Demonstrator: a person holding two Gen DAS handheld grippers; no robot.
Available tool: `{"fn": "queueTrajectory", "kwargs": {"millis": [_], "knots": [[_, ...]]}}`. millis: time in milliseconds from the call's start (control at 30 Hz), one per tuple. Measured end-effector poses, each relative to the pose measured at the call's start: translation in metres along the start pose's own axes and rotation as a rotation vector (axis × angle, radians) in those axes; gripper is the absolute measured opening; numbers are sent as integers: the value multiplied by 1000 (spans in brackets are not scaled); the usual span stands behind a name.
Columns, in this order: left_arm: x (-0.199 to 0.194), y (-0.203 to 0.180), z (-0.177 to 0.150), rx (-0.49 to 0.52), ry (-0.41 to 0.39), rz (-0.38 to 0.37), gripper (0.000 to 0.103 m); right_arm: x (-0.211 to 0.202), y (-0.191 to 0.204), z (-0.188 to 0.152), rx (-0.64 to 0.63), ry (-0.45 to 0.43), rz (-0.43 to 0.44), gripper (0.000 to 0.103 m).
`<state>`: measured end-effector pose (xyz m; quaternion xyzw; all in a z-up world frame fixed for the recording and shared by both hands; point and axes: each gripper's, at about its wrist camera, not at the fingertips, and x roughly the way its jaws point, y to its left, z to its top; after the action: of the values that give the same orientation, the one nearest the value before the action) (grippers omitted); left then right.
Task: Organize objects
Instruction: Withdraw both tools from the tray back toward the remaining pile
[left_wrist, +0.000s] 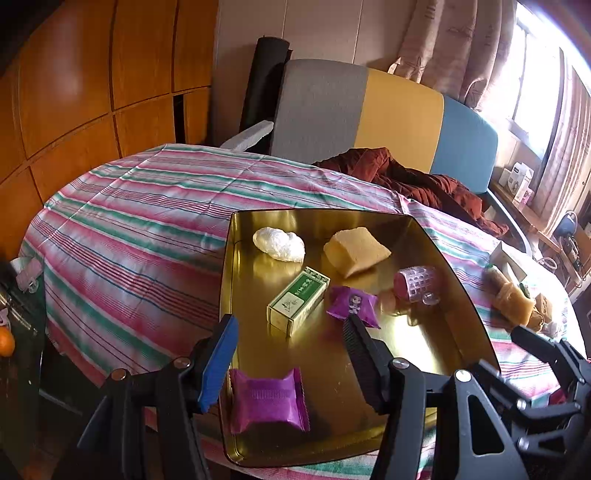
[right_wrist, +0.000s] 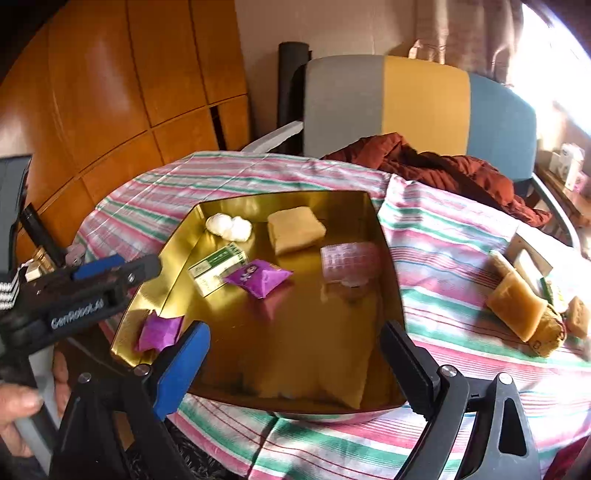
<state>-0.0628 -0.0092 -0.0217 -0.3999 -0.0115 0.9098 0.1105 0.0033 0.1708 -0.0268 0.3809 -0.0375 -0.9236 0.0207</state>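
Note:
A gold metal tray (left_wrist: 332, 424) (right_wrist: 295, 350) sits on the striped tablecloth. In it lie a white wad (left_wrist: 279, 243), a yellow sponge (left_wrist: 356, 251), a green box (left_wrist: 297, 301), a pink spiky roller (left_wrist: 417, 284) and two purple packets (left_wrist: 352, 304) (left_wrist: 267, 400). My left gripper (left_wrist: 290, 332) is open and empty over the tray's near left part, above the nearer purple packet. My right gripper (right_wrist: 295, 339) is open and empty over the tray's near edge. The left gripper also shows in the right wrist view (right_wrist: 122, 273), at the tray's left edge.
To the right of the tray on the cloth lie brown soap-like blocks (right_wrist: 517, 306) and a small carton (right_wrist: 528, 258). A dark red jacket (right_wrist: 443, 170) lies at the table's far edge before a grey, yellow and blue chair back (right_wrist: 417, 107). Wooden cabinets (right_wrist: 110, 92) stand on the left.

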Motion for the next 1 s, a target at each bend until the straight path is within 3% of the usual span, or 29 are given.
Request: {"fn": "queueTrajectory", "kwargs": {"millis": [1000], "knots": [[-8,-66,-12,175,19,-38,60,-14,-59,-5,137,-64,-77,98]]}}
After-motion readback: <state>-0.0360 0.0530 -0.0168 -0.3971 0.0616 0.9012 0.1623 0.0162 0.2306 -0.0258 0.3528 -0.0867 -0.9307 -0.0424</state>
